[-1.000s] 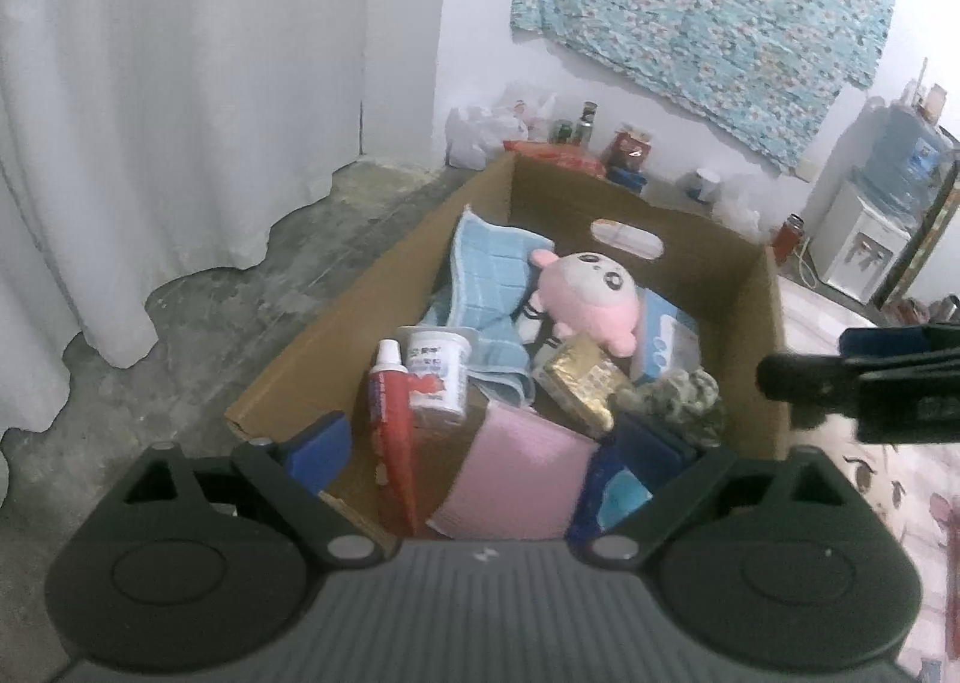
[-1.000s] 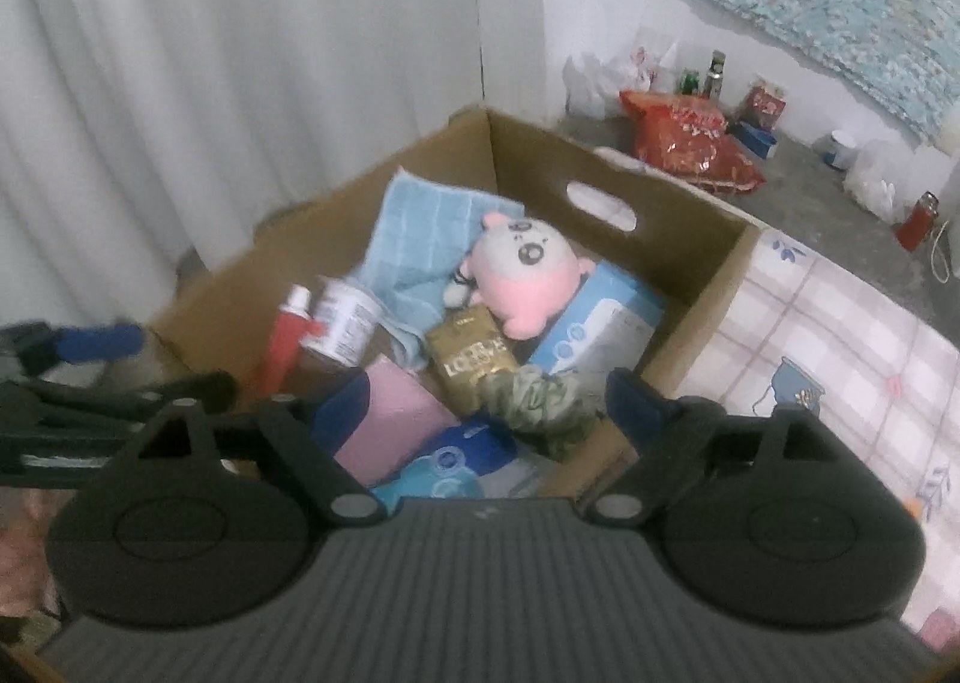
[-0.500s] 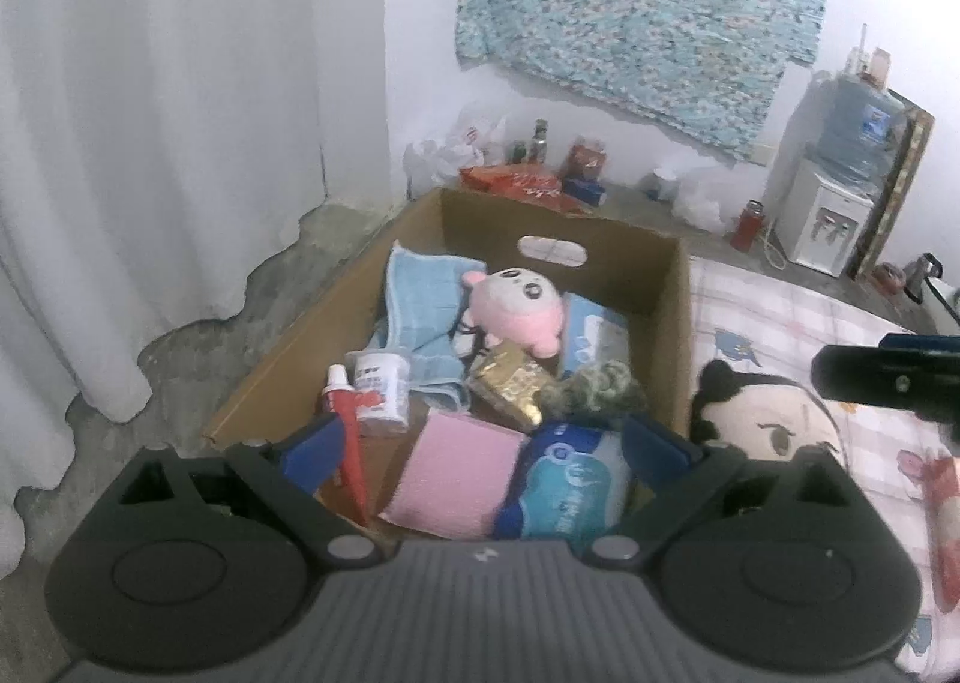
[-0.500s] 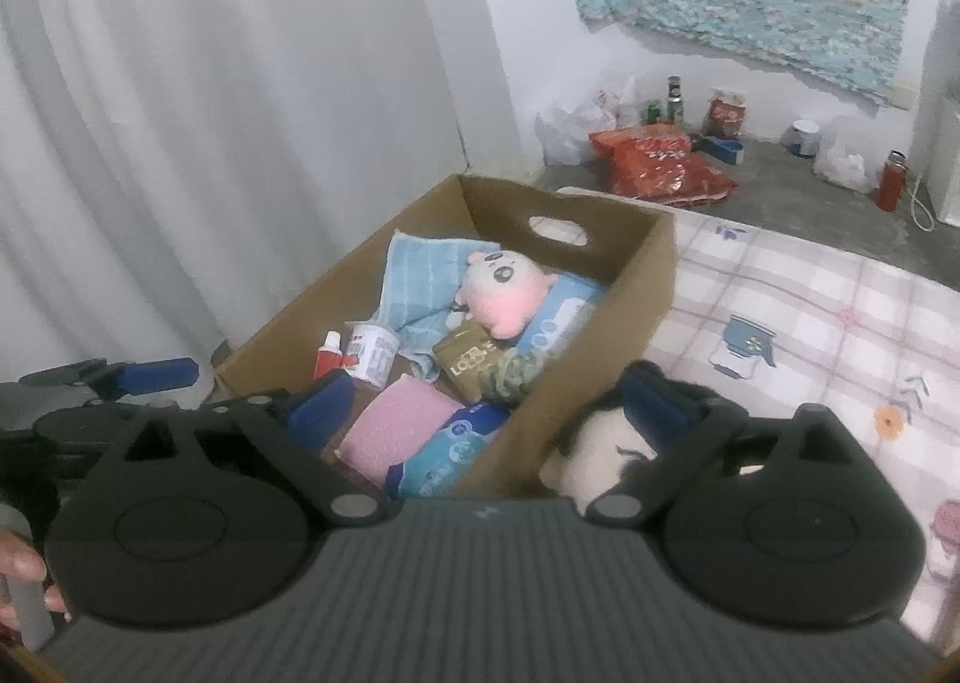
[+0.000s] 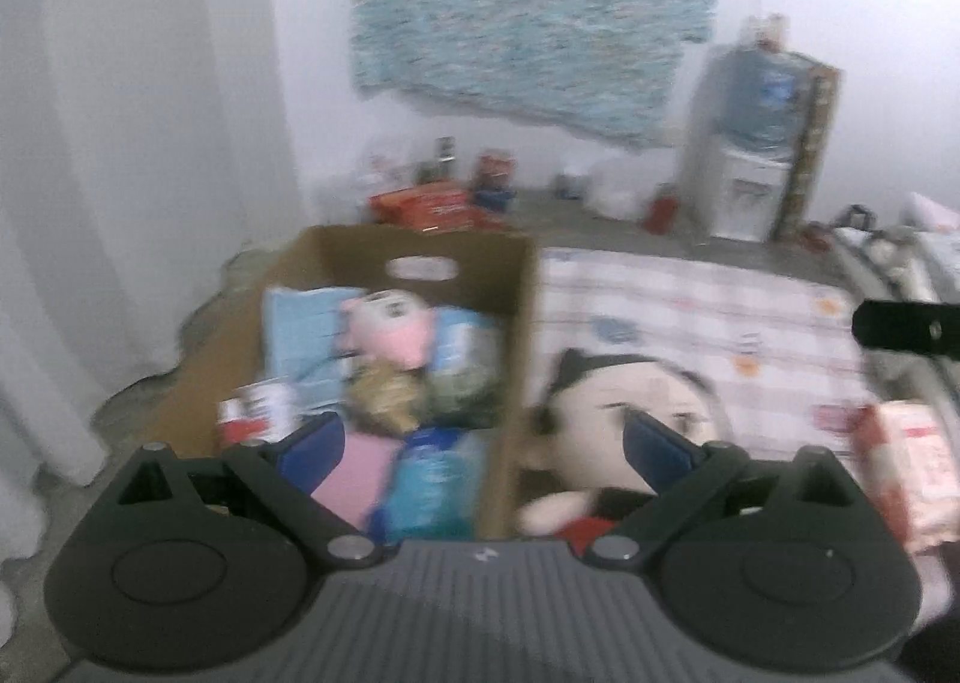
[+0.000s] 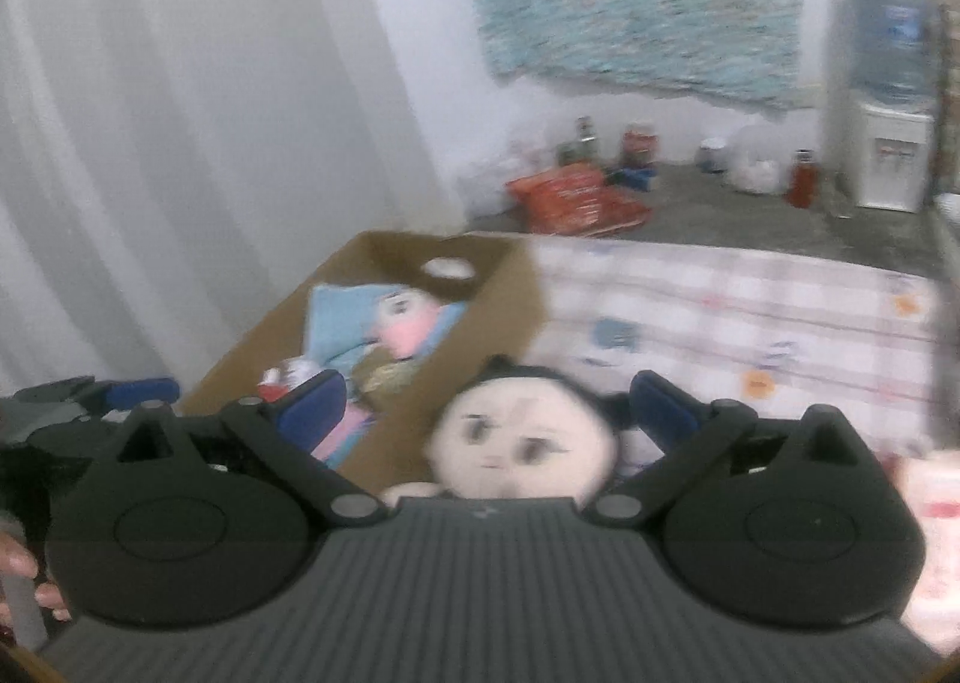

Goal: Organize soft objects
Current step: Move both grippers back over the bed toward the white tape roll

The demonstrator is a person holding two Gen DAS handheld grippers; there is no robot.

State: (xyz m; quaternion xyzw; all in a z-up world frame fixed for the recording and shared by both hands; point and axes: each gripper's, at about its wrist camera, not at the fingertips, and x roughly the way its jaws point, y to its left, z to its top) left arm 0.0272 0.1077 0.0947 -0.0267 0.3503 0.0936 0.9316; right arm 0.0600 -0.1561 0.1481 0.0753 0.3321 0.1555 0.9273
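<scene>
Beside the cardboard box (image 6: 510,299), on the checked blanket (image 6: 750,323), lies a black-haired plush doll (image 6: 522,437). Right gripper (image 6: 486,407) jaws, just widened, stand apart above the doll's head, nothing clamped. Left gripper (image 5: 483,446) spread too, empty, straddling the box wall.

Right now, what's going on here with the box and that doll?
A person holds a gripper in each hand over a cardboard box packed with a pink plush, a blue towel and packets. A big-headed plush doll lies outside it on the checked blanket. The right gripper, jaws just opened wide, frames the doll's head without touching it. The left gripper is open too and straddles the box wall, holding nothing.
</scene>
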